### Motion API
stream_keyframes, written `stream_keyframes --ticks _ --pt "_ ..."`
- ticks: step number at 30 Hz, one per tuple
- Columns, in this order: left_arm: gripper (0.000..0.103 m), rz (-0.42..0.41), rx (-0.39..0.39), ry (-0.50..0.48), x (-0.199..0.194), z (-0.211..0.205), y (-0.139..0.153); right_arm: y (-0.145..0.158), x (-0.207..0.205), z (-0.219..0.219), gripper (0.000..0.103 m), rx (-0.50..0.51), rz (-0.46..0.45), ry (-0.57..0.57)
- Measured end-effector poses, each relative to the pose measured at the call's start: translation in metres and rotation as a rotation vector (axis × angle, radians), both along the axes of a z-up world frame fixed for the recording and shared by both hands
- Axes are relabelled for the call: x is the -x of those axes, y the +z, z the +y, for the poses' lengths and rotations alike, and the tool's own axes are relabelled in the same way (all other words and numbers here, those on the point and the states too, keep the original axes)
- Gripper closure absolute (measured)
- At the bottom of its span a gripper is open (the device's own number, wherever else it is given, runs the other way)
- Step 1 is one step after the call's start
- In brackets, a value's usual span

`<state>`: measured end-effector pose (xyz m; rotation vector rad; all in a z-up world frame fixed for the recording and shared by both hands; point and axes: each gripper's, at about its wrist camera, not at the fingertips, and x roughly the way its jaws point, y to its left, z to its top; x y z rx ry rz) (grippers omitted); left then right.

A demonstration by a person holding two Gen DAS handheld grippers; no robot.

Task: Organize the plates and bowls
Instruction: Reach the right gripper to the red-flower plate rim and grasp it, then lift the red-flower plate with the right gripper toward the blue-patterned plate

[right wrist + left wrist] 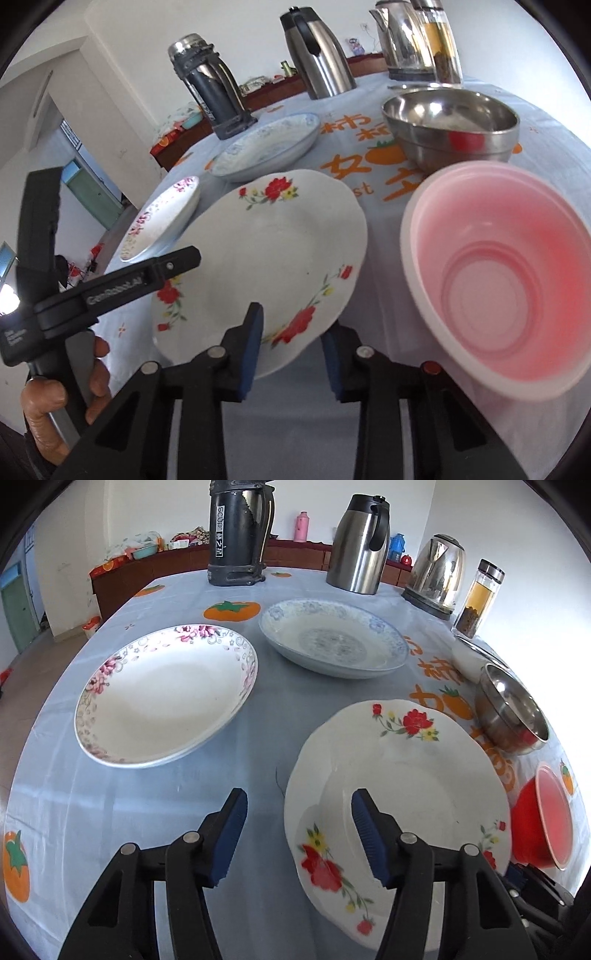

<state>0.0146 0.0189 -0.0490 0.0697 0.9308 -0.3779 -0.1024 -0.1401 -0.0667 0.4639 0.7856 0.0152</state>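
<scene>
A white scalloped plate with red flowers (424,775) (273,251) lies on the pale blue tablecloth (147,812). My left gripper (300,795) is open and straddles the plate's left rim, one finger over the cloth and the other over the plate's well. My right gripper (291,321) is open with the plate's near rim between its fingers; the pads do not press on it. A pink-flowered plate (166,694) and a blue-patterned plate (332,638) lie farther off. A red plastic bowl (498,280) and a steel bowl (450,125) stand to the right.
A black flask (236,531), a steel jug (360,542), an electric kettle (436,572) and a glass jar (478,598) line the table's far side. A small white bowl (469,657) sits behind the steel bowl. A hand (55,398) holds the left gripper's handle.
</scene>
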Motion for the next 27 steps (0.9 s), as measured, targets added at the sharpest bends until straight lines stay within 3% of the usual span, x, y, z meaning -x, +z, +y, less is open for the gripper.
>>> stream_keyframes --ticks 4,8,9,12,19,27 --pt "0.042 0.046 0.017 -0.002 -0.009 -0.003 -0.009 0.001 -0.006 -0.004 0.073 0.001 0.004 -0.009" --pt "0.042 0.030 0.007 -0.029 -0.009 -0.013 -0.008 0.001 -0.014 0.000 0.079 0.068 0.009 0.006" --pt "0.046 0.027 0.018 -0.038 -0.009 -0.014 -0.009 0.000 -0.016 -0.001 0.080 0.062 0.006 0.011" --pt "0.047 -0.009 -0.025 -0.028 -0.007 -0.019 -0.010 -0.001 -0.019 -0.003 0.080 0.054 0.004 0.017" --pt "0.054 -0.016 0.026 0.021 -0.008 -0.004 -0.005 0.004 -0.017 0.004 0.080 0.088 -0.023 0.032" --pt "0.054 -0.123 0.016 0.044 -0.004 -0.001 0.019 0.027 -0.025 0.008 0.080 0.087 -0.074 0.032"
